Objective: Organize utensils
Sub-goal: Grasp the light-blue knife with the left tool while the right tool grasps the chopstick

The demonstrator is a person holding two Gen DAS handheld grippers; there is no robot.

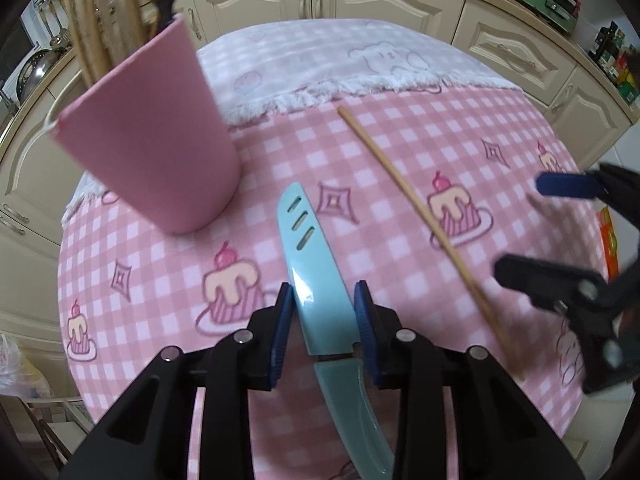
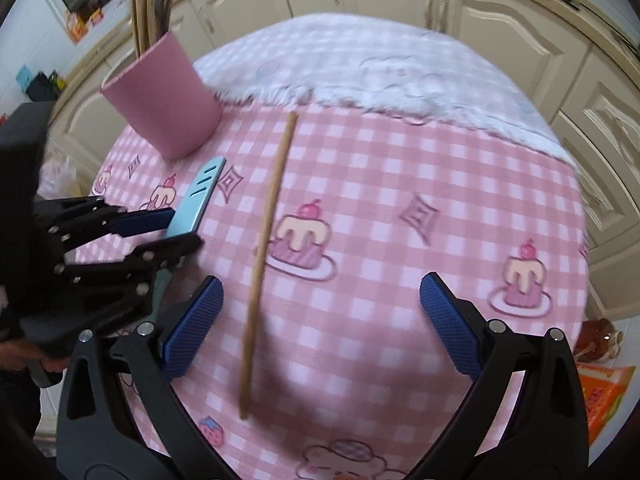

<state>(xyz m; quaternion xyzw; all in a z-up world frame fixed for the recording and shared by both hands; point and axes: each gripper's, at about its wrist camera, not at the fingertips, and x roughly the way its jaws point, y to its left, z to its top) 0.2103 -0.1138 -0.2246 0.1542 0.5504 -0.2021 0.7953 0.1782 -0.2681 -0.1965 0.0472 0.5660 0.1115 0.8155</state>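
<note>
I stood in a home kitchen; cream cabinets (image 1: 384, 0) ringed my table's pink cake-print cloth (image 2: 380, 200); pans (image 1: 34, 72) hung at the left.

You're looking at a pale turquoise knife (image 1: 316, 280) and a tan wooden chopstick (image 2: 266, 240) on a pink-and-white checked cloth (image 2: 380, 184) printed with cherry-topped cakes. The cup (image 1: 156, 136) is plain pink, your gripper pads (image 2: 192, 324) blue.
</note>
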